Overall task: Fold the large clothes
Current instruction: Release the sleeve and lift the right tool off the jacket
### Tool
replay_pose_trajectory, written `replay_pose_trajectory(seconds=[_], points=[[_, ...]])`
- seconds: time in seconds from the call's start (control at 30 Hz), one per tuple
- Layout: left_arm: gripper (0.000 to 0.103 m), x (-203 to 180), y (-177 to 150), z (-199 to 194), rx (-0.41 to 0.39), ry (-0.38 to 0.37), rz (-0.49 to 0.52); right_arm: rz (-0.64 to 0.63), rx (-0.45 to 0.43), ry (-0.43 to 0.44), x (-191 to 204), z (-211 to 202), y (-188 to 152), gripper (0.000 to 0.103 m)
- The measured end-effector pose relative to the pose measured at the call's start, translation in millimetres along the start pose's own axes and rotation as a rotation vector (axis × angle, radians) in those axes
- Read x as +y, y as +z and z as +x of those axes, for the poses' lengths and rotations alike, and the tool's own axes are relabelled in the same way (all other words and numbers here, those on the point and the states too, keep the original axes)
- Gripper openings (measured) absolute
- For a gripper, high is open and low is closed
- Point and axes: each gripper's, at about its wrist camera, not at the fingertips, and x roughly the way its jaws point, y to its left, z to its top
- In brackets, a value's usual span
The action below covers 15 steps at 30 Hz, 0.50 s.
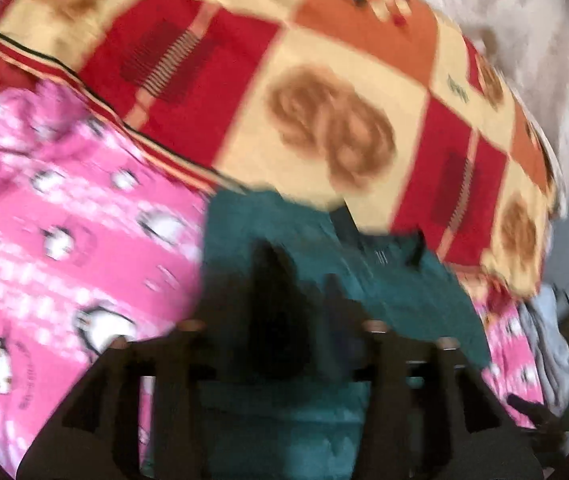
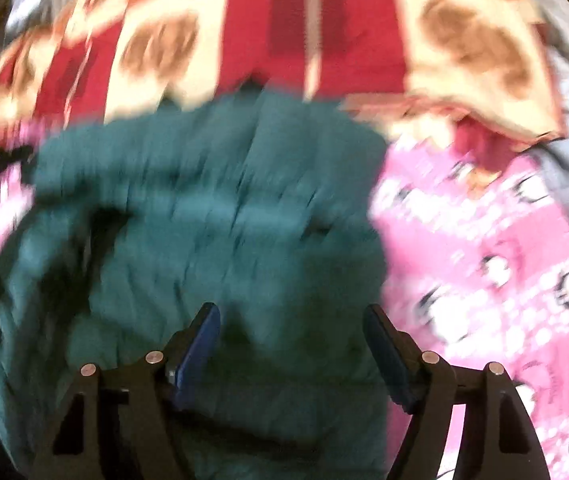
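Observation:
A dark teal garment (image 2: 212, 208) lies crumpled on a pink penguin-print blanket (image 2: 484, 248). My right gripper (image 2: 292, 320) hovers just above the teal cloth with its blue-padded fingers (image 2: 200, 344) spread wide and nothing between them. In the left wrist view the teal garment (image 1: 396, 280) runs under and between my left gripper (image 1: 288, 280), whose dark fingers stand close together with teal cloth bunched around them. Both views are motion-blurred.
A red, cream and orange patchwork bedspread (image 1: 324, 100) covers the bed beyond the pink blanket (image 1: 64, 240). A pale wall or sheet (image 1: 524, 40) lies at the far right. Grey cloth (image 1: 544, 332) hangs at the bed's right edge.

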Motion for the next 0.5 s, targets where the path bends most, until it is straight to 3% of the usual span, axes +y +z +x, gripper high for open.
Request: replay_pose_trajectory(seconds=[0.03, 0.1, 0.2, 0.27, 0.37, 0.43, 0.5], points=[[0.065, 2.4, 2.7, -6.0, -0.051, 0.014, -0.021, 0.043, -0.063, -0.017, -9.1, -9.5, 10.4, 0.072], [0.065, -1.4, 8.5, -9.2, -0.124, 0.023, -0.023, 0.099, -0.141, -0.049, -21.4, -17.5, 26.8, 0.072], [0.065, -22.5, 9.8, 3.2, -0.117, -0.009, 0.054, 0.157, -0.244, -0.102, -34.1, -15.1, 59.3, 0.061], [0.065, -39.6, 7.4, 15.9, -0.095, -0.023, 0.117, 0.165, -0.259, -0.091, -35.2, -1.3, 78.3, 0.044], [0.065, -58.0, 5.3, 39.5, -0.049, -0.025, 0.201, 0.159, -0.254, -0.084, -28.8, 24.8, 96.0, 0.042], [0.065, -64.9, 0.8, 57.9, -0.002, 0.020, 0.255, 0.167, -0.237, -0.082, -27.1, 42.6, 98.5, 0.042], [0.065, -66.4, -7.9, 77.3, 0.061, 0.126, 0.310, 0.177, -0.181, -0.066, -27.1, 67.7, 99.1, 0.042]])
